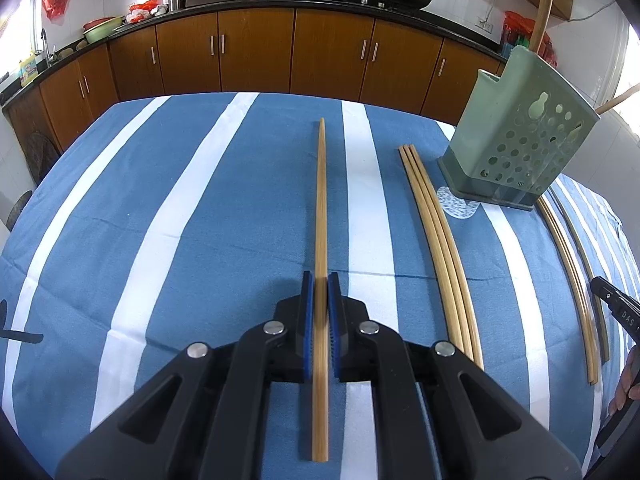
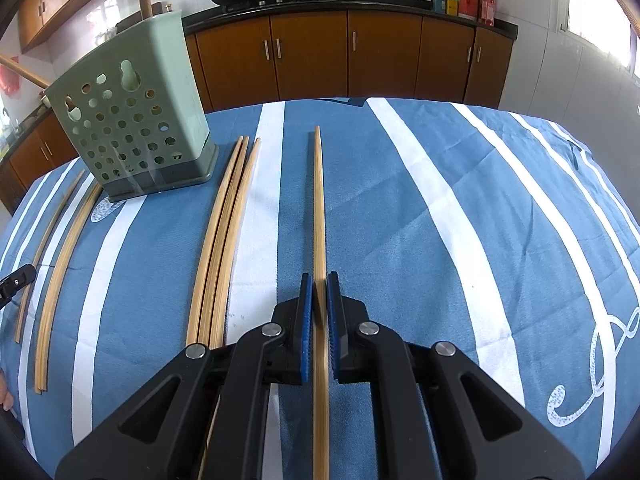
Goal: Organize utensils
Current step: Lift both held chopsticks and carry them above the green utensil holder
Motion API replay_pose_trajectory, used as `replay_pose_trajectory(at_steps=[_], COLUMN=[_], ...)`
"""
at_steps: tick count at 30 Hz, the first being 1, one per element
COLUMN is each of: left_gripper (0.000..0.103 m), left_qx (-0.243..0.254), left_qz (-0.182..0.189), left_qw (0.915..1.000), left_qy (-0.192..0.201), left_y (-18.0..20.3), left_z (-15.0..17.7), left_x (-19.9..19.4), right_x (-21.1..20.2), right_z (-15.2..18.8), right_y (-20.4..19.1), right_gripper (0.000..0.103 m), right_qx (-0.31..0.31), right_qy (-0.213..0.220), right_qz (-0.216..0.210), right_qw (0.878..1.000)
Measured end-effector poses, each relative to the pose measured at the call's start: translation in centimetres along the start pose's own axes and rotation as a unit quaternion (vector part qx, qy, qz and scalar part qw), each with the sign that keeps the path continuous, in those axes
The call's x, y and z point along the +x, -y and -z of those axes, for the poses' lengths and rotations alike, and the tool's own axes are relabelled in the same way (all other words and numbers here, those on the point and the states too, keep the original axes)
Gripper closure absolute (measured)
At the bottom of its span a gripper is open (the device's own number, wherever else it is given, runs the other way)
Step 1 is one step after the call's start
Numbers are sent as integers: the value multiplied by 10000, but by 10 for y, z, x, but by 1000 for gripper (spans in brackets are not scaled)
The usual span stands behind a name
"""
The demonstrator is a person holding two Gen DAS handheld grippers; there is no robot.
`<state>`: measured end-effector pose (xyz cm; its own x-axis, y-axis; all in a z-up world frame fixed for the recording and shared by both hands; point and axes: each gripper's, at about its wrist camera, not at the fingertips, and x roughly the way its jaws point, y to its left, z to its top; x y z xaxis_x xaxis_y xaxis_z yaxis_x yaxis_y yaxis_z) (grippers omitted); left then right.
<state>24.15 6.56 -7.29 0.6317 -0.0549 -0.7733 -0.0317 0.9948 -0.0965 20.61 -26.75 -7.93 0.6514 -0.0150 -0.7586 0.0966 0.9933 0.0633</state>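
Observation:
My left gripper (image 1: 320, 280) is shut on a bamboo chopstick (image 1: 321, 200) that points away along the blue striped tablecloth. My right gripper (image 2: 319, 280) is shut on another bamboo chopstick (image 2: 319, 208), also pointing away. A green perforated utensil holder (image 1: 516, 136) stands at the right in the left wrist view; it also shows at the left in the right wrist view (image 2: 132, 120). Wooden handles stick up out of it. A bundle of three loose chopsticks (image 1: 436, 232) lies between my left gripper and the holder; it also shows in the right wrist view (image 2: 224, 232).
More chopsticks (image 1: 568, 264) lie on the cloth on the holder's other side, seen too in the right wrist view (image 2: 60, 264). The table's far edge (image 1: 280, 94) faces brown kitchen cabinets (image 1: 256, 52). The tip of the other gripper (image 1: 616, 304) shows at the right edge.

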Motion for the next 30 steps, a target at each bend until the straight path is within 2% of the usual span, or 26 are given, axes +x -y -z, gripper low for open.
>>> replay_pose_trajectory(at_steps=[27,30], left_gripper=[95,95], left_qx=[174,176], left_qz=[-49,7], left_qw=[9998,9998], left_qy=[-17,-12], left_y=[2,0], left_z=[14,14], left_x=[-11,-13], right_x=[-9,-14], right_z=[11,11], right_y=[3,6], right_gripper=[95,95], right_qx=[146,199], right_qy=[-2,126], right_qz=[-169,-248], right_qw=[9998,9994])
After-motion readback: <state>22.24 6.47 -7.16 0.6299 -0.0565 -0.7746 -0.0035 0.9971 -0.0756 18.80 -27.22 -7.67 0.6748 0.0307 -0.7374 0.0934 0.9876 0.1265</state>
